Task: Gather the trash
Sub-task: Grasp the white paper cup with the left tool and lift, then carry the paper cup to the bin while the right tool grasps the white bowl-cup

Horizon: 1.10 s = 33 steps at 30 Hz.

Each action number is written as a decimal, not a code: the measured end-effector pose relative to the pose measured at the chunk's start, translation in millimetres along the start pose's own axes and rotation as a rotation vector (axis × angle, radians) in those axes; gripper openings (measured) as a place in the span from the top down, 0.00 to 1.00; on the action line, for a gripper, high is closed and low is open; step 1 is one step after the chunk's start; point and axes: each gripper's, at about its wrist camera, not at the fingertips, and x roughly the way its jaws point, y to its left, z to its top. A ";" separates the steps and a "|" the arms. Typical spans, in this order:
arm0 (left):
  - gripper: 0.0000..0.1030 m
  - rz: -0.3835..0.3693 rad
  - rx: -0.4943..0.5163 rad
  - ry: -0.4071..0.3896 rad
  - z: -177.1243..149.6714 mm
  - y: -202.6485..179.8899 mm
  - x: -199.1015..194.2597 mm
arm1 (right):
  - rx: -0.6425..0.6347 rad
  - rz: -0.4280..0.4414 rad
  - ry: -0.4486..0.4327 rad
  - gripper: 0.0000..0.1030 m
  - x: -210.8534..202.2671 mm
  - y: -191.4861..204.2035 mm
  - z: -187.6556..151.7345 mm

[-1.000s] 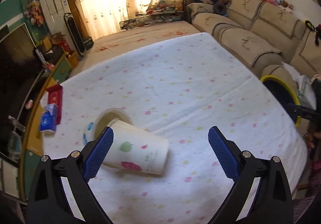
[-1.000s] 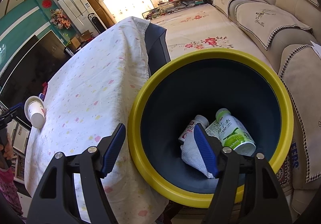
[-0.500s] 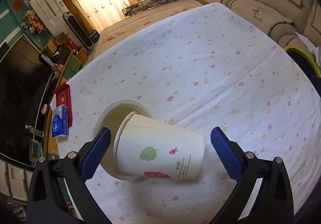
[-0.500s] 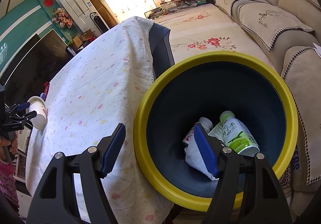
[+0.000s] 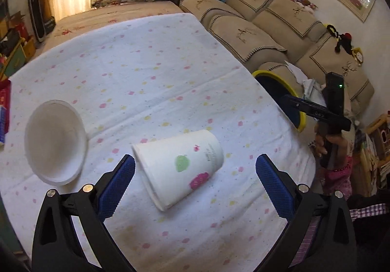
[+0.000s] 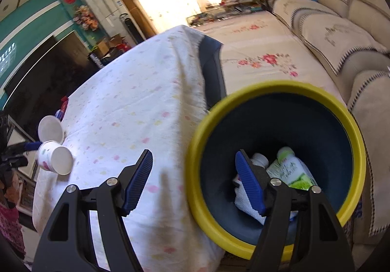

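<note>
A white paper cup [image 5: 180, 169] with a green leaf and pink print lies on its side on the dotted tablecloth [image 5: 146, 72], between the wide-open fingers of my left gripper [image 5: 195, 182]. A white bowl-shaped lid [image 5: 54, 145] lies to its left. My right gripper [image 6: 193, 173] is open and empty over the table edge, its right finger above the yellow-rimmed dark bin [image 6: 202, 130]. In the bin lie a green-labelled bottle [image 6: 292, 169], a second bottle [image 6: 259, 158] and a white cloth [image 6: 246, 201]. The cup [image 6: 54, 158] also shows far left in the right wrist view.
A beige sofa [image 5: 256, 35] runs along the right behind the bin [image 5: 277, 82]. A red packet [image 5: 4, 96] lies at the table's left edge. A TV cabinet [image 6: 36, 72] stands beyond the table. The right gripper's handle [image 5: 326, 111] shows at the table's right edge.
The cup has turned and now lies apart from the lid, centred between my left fingers. My right gripper has shifted left, away from the bin's middle toward the table edge.
</note>
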 end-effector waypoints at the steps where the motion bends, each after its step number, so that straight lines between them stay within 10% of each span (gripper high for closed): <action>1: 0.05 0.033 0.000 -0.014 -4.0 2.3 -6.4 | -0.024 0.010 -0.001 0.35 -0.1 7.8 2.2; 16: 0.05 0.157 -0.110 -0.213 -68.9 52.4 -64.1 | -0.904 0.435 0.187 0.22 41.5 218.0 6.2; 24: 0.05 0.129 -0.115 -0.275 -85.9 52.6 -77.9 | -0.951 0.539 0.358 0.17 102.7 239.7 0.8; 27: 0.05 0.120 -0.125 -0.288 -89.7 52.5 -77.5 | -0.894 0.561 0.380 0.38 108.4 235.7 -1.6; 33: 0.05 0.116 -0.121 -0.295 -94.0 50.5 -77.0 | -0.748 0.611 0.305 0.45 59.4 226.8 28.6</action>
